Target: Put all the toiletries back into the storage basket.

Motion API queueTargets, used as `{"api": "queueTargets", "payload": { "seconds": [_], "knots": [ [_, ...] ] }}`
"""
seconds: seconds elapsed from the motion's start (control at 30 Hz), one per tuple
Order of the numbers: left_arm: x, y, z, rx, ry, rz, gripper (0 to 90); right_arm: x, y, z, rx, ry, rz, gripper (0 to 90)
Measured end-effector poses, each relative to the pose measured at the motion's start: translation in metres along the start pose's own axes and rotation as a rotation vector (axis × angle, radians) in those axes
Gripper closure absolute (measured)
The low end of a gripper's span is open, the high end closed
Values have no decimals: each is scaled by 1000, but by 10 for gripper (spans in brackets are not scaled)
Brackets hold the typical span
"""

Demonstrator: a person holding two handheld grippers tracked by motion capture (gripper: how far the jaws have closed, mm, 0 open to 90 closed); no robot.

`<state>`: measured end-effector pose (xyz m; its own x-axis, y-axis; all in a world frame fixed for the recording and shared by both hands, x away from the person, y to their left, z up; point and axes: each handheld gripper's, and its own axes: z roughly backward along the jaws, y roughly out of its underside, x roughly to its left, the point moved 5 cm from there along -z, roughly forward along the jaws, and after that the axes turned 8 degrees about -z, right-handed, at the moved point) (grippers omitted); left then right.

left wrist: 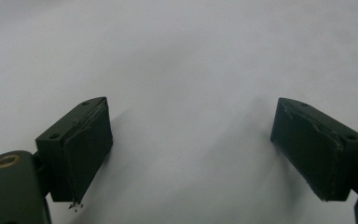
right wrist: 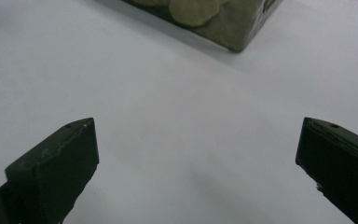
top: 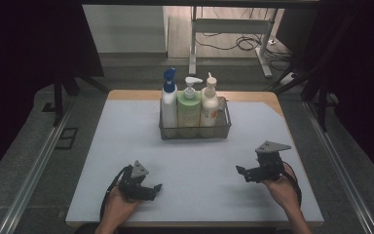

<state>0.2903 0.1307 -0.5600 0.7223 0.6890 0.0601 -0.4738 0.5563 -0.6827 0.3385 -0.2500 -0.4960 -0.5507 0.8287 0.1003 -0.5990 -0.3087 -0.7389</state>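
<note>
A wire mesh basket (top: 195,130) stands at the middle back of the white table mat (top: 126,146). Three pump bottles stand upright in it: a white one with a blue pump (top: 169,100), a green one (top: 189,107) and a cream one (top: 209,105). My left gripper (top: 155,188) rests low at the front left, open, with nothing between its jaws (left wrist: 191,144). My right gripper (top: 241,171) is held at the front right, open and empty (right wrist: 196,158). In the right gripper view the basket's corner (right wrist: 233,28) lies ahead.
The wooden table edge (top: 253,95) shows behind the mat. Metal rails (top: 34,170) run along both sides of the table. A white desk frame (top: 233,29) with cables stands on the floor beyond.
</note>
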Motion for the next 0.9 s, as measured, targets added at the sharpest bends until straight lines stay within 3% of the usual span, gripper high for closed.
{"api": "queueTargets", "payload": {
  "seconds": [0.3, 0.63, 0.9],
  "knots": [
    [0, 0, 0, 0, 0, -1, 122, -2, 32, -7, 7, -6, -23, 0],
    [0, 0, 0, -1, -1, -1, 122, -5, 61, -20, 58, 9, -23, 0],
    [0, 0, 0, 0, -1, -1, 123, -5, 63, -22, 79, 20, -16, 0]
  ]
}}
